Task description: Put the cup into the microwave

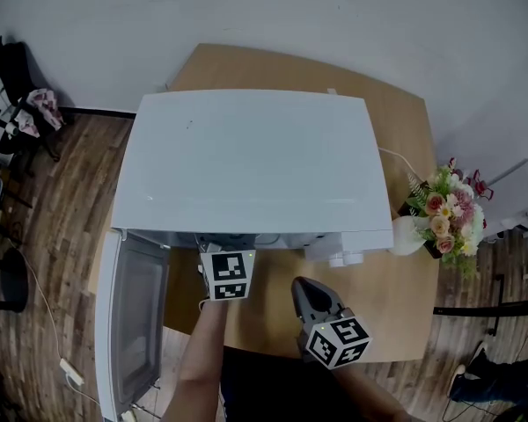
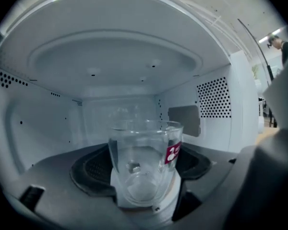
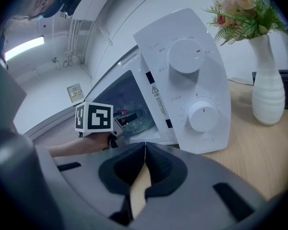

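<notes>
Head view looks down on a boxy white microwave (image 1: 246, 156) standing on a light wooden surface (image 1: 400, 139), with its door (image 1: 132, 319) swung open to the left. The left gripper (image 1: 226, 271) reaches into the open mouth, so only its marker cube and the forearm behind it show. The right gripper (image 1: 310, 299) hangs over the surface in front of the oven, apart from it. A white vase of pink and cream flowers (image 1: 440, 222) stands just to the right of the microwave.

Left gripper view looks into the pale cavity. A clear glass cup with a small red label (image 2: 144, 159) stands upright between the jaws, which are clamped on its lower sides. The cup is inside the microwave, near the middle of the cavity, but whether its base touches the floor cannot be told. The step in hand looks like the placing itself. The next move probably calls for settling the cup down level, parting the jaws, and drawing straight back without tipping the glass.

Right gripper view shows that gripper's jaws pressed together with nothing between them, only wood showing through the slit. It faces the control panel's two white dials (image 3: 186, 55).
</notes>
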The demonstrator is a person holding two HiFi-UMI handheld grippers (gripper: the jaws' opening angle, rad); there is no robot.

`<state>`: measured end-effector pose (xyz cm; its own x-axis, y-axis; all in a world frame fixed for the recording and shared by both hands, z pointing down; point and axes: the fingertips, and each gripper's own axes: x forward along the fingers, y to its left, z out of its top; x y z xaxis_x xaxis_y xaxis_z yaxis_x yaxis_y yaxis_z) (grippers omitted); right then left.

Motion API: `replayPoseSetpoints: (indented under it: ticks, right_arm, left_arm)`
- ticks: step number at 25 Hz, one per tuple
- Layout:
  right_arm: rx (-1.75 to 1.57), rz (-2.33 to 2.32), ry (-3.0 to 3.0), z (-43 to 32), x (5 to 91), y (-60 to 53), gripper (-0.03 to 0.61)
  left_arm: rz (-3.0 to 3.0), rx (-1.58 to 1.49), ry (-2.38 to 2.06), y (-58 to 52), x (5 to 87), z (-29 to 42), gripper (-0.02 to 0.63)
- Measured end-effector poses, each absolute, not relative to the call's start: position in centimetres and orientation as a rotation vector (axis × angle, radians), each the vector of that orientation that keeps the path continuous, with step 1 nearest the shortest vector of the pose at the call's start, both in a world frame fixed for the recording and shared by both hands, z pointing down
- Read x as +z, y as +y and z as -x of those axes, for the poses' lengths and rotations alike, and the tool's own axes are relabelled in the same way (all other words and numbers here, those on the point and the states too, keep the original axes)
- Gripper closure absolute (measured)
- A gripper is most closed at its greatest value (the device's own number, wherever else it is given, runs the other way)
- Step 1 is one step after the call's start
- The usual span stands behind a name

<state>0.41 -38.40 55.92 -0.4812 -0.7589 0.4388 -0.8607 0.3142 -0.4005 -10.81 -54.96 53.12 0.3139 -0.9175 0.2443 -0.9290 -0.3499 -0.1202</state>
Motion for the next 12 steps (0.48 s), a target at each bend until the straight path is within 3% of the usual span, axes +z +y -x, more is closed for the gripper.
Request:
replayPoseSetpoints:
  ticks: [12]
  right_arm:
    - [0.929,-1.467,-2.416,-0.29,56.34,-38.12,0.584]
  left_arm:
    - [-2.395,0.434,-1.838,-55.99,53.51,11.93,0.241]
